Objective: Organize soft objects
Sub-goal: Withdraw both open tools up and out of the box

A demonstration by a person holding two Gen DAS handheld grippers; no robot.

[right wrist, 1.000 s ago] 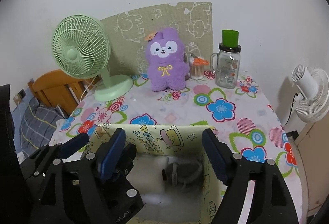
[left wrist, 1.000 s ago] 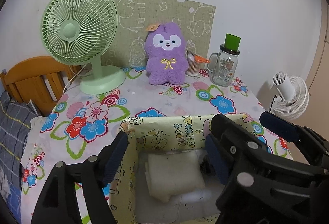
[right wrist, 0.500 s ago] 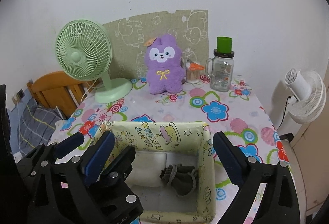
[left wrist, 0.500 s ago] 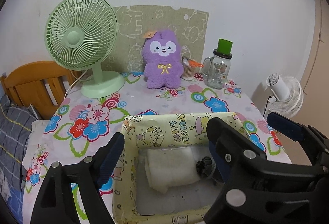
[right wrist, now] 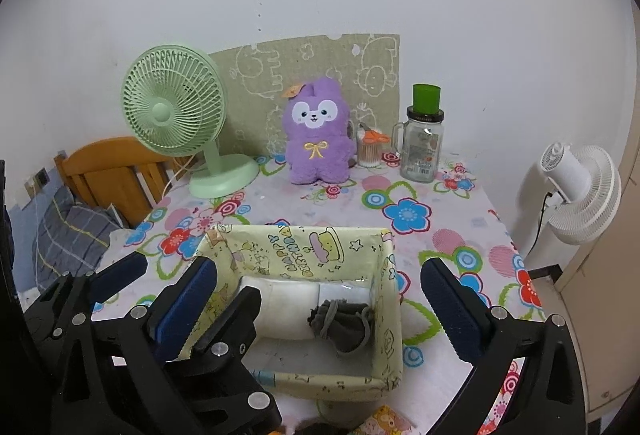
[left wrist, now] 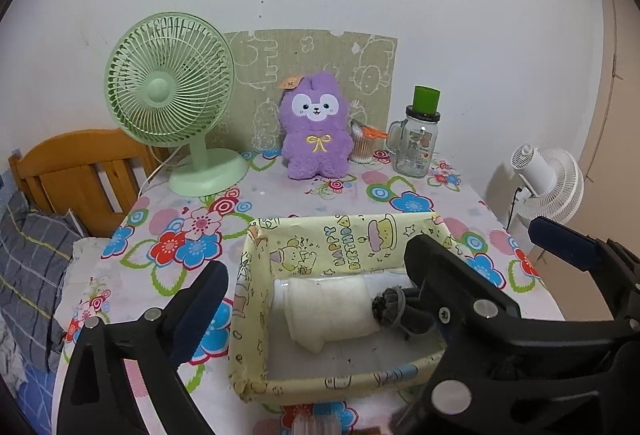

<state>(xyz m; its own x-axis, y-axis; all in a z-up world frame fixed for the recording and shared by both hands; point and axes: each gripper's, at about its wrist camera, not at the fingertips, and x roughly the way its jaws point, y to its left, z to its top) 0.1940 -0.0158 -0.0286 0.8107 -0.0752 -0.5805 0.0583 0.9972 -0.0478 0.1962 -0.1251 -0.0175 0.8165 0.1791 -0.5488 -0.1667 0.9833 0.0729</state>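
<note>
A yellow cartoon-print box (left wrist: pixel 344 235) stands on the flowered table near me. Inside it lie a folded white cloth (left wrist: pixel 328 307) and a grey drawstring bundle (left wrist: pixel 394 309), also seen as cloth (right wrist: pixel 280 311) and bundle (right wrist: pixel 344 319) in the right wrist view. My left gripper (left wrist: pixel 316 283) and right gripper (right wrist: pixel 320 305) hover side by side above the box's near edge. The jaws of both are opening and hold nothing. A purple plush toy (left wrist: pixel 314 131) sits upright at the back of the table.
A green desk fan (left wrist: pixel 168 103) stands back left. A swab cup (left wrist: pixel 362 147) and a glass jar with a green lid (left wrist: pixel 418 139) stand back right. Off the table are a wooden headboard (left wrist: pixel 80 171) to the left and a white fan (left wrist: pixel 548 183) to the right.
Both grippers have drawn back and up from inside the box and their jaws have spread wider. The white cloth and grey bundle stay in the box.
</note>
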